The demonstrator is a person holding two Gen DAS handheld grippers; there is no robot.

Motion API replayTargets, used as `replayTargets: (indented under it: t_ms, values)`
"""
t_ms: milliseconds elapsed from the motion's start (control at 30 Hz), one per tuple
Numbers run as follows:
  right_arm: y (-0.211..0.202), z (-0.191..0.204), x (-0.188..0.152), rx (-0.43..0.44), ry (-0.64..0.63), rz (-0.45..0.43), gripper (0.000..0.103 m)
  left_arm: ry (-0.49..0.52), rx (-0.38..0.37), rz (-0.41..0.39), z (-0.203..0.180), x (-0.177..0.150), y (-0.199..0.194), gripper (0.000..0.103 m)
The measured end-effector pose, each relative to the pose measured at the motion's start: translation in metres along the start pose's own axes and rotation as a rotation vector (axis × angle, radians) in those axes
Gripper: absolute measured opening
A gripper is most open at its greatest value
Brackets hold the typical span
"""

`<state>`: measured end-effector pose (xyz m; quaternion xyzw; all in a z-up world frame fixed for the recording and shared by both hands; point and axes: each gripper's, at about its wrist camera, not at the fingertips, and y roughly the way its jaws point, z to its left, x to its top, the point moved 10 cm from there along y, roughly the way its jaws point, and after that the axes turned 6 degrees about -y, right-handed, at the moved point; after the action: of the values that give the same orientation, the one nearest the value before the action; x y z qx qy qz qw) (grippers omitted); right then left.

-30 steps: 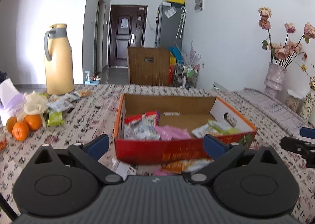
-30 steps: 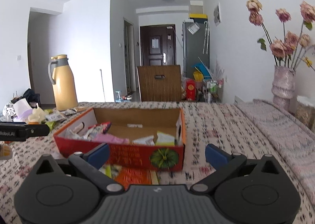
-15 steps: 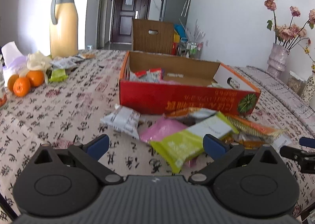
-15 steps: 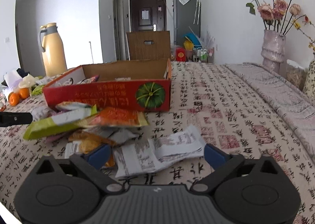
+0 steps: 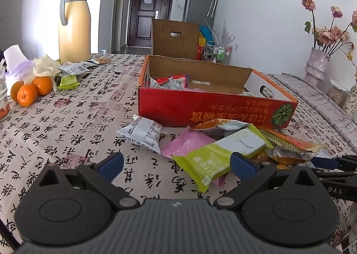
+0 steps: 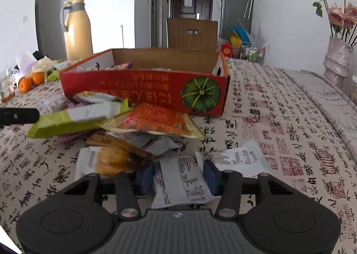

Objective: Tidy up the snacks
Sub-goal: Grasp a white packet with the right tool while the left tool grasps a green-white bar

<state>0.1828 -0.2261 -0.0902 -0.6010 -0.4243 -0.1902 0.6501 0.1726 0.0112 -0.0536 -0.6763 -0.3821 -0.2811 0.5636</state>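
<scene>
A red cardboard box (image 5: 200, 109) (image 6: 138, 88) holding several snack packets sits mid-table. A loose pile lies before it: a green packet (image 5: 207, 162) (image 6: 62, 122), an orange packet (image 6: 154, 120), a pink one (image 5: 185, 142) and a white one (image 5: 142, 131). My left gripper (image 5: 177, 163) is open just above the near end of the green packet, its fingers apart from it. My right gripper (image 6: 178, 178) is closing. Its blue pads touch and pinch both sides of a white printed packet (image 6: 183, 187) lying on the cloth.
A yellow thermos (image 5: 74, 24), oranges (image 5: 26, 94), a glass (image 5: 3, 97) and more packets (image 5: 73, 68) stand at the far left. A vase of dried roses (image 5: 316, 64) is at the right, a chair (image 5: 175, 35) behind the box. A paper slip (image 6: 238, 158) lies by the right fingers.
Both grippers sank towards the table and tipped down, bringing the loose pile into view. The right jaws narrowed from wide open onto the white packet. The left has held still lately.
</scene>
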Motion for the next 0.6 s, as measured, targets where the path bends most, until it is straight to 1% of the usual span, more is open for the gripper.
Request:
replayTargets:
  t_ms: [233,300,367,600]
  values:
    - [0.001,0.008,-0.007,0.003,-0.019,0.008,0.048,0.004,-0.006,0.01,-0.004,-0.002,0.001,0.103]
    - [0.0,0.009,-0.008,0.006,-0.019,0.004,0.047,0.006,-0.007,0.012,-0.004,-0.004,0.002,0.103]
    - [-0.003,0.008,-0.008,0.008,-0.013,-0.004,0.042,0.006,-0.004,0.011,-0.004,-0.004,0.001,0.103]
    - [-0.022,0.003,-0.006,-0.001,0.036,-0.056,0.04,0.01,-0.001,0.01,-0.005,-0.003,0.0,0.103]
